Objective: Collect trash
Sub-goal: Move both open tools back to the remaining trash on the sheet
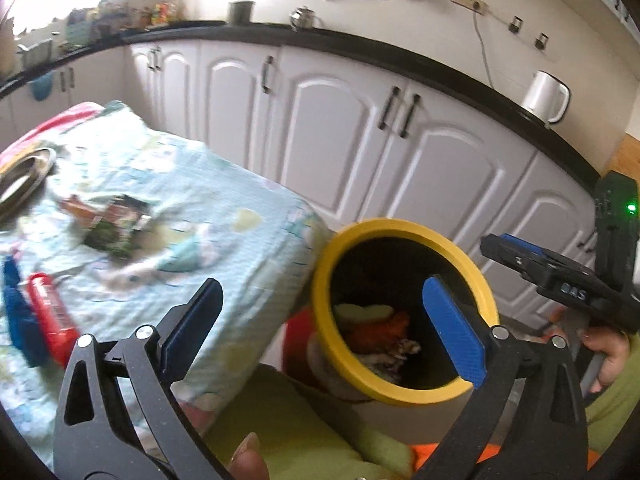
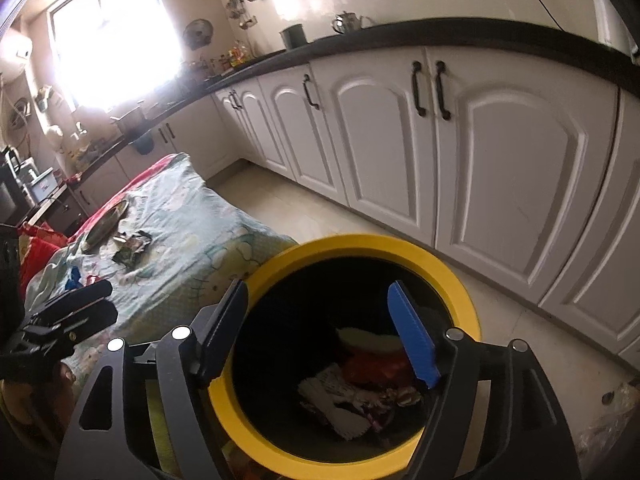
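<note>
A bin with a yellow rim (image 1: 400,227) (image 2: 360,243) stands beside the cloth-covered table (image 1: 224,208). Inside lie crumpled wrappers and paper (image 2: 352,388) (image 1: 380,328). My left gripper (image 1: 322,286) is open with nothing between its fingers, straddling the table corner and the bin's left rim. My right gripper (image 2: 318,286) hangs open and empty over the bin's mouth; the left wrist view shows it (image 1: 500,246) from the side at the bin's right. On the table remain crumpled dark wrappers (image 1: 116,224) (image 2: 132,246), a red packet (image 1: 52,312) and a blue item (image 1: 16,300).
A steel plate (image 1: 24,180) (image 2: 108,220) sits at the table's far end. White cabinet doors (image 1: 328,144) under a black counter (image 1: 360,52) run behind the bin, with a white kettle (image 1: 546,96) on top. Tiled floor (image 2: 304,208) lies between table and cabinets.
</note>
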